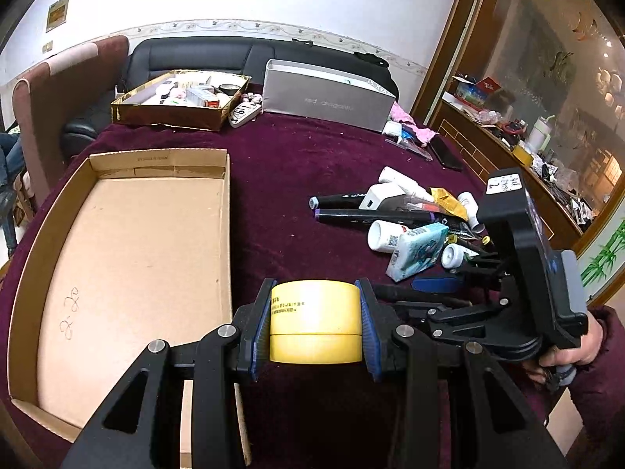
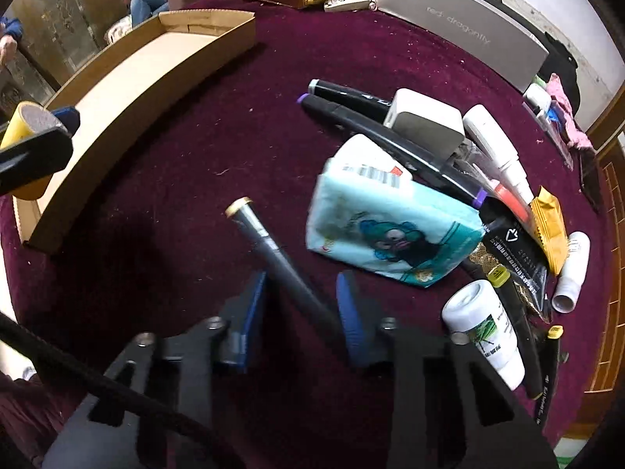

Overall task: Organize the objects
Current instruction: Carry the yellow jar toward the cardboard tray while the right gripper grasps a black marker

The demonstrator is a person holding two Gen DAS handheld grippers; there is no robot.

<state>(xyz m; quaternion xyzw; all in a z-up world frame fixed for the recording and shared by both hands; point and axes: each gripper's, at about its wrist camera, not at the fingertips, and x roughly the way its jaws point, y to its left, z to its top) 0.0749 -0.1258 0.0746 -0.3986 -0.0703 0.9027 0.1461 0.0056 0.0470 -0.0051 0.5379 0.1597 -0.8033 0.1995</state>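
Note:
My left gripper [image 1: 316, 286] is shut on a yellow tape roll [image 1: 316, 320], held just right of the open cardboard tray [image 1: 129, 258]. In the right wrist view that roll [image 2: 15, 129] shows at the left edge, beside the tray wall [image 2: 129, 113]. My right gripper [image 2: 302, 278] points steeply down at the maroon cloth. A dark pen with a gold tip [image 2: 265, 242] lies slantwise between its blue pads [image 2: 351, 312] and they press on it. To its right lies the pile: a blue tissue pack [image 2: 390, 226], black markers [image 2: 351, 97], a white bottle [image 2: 484, 328] and a white charger [image 2: 425, 121].
A gold box of small items [image 1: 172, 111] and a grey box [image 1: 324, 101] stand at the table's far side, before a black sofa. A dark phone [image 1: 445, 152] and pink cloth [image 1: 414, 125] lie at the far right. A cluttered shelf runs along the right wall.

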